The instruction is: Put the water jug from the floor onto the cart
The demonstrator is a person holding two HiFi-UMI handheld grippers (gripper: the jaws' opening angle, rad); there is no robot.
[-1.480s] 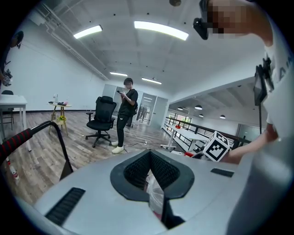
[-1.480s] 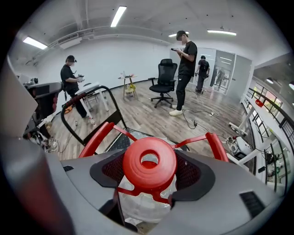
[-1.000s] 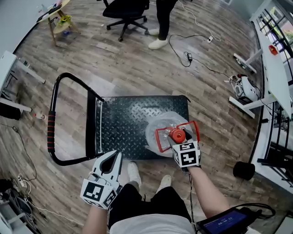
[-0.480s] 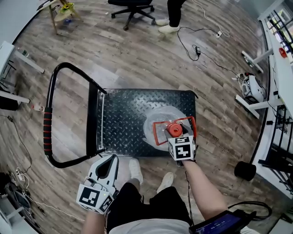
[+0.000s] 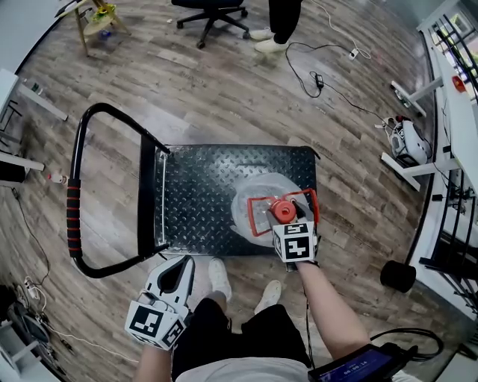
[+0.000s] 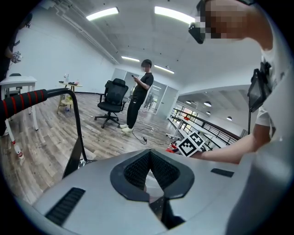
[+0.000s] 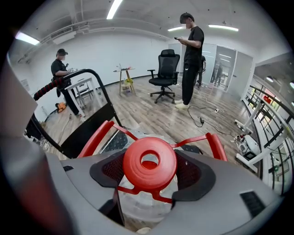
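Head view, steeply downward: showed the water jug (image 5: 258, 195) upright at the near right part of the cart (image 5: 202, 190), on the black checkered deck and close to its near edge; could not tell from above whether resting there or just clear of it. Had the right gripper (image 5: 286, 218) clamped from both sides on the red cap (image 5: 284, 210), with the red carrying handle (image 5: 251, 218) spread around that cap. Right gripper view: showed both dark pads (image 7: 108, 170) pressed against the cap (image 7: 149, 163), the clear jug body (image 7: 138, 202) below. Kept the left gripper (image 5: 179, 267) off the cart, near its near left corner, above the wooden floor (image 5: 224, 97); jaws together at the tips, nothing between, as seen in the left gripper view (image 6: 149, 158). Placed the push bar (image 5: 72, 216) at the cart's left end. Farther off: an office chair (image 5: 209, 11) and a standing person (image 5: 282, 19).
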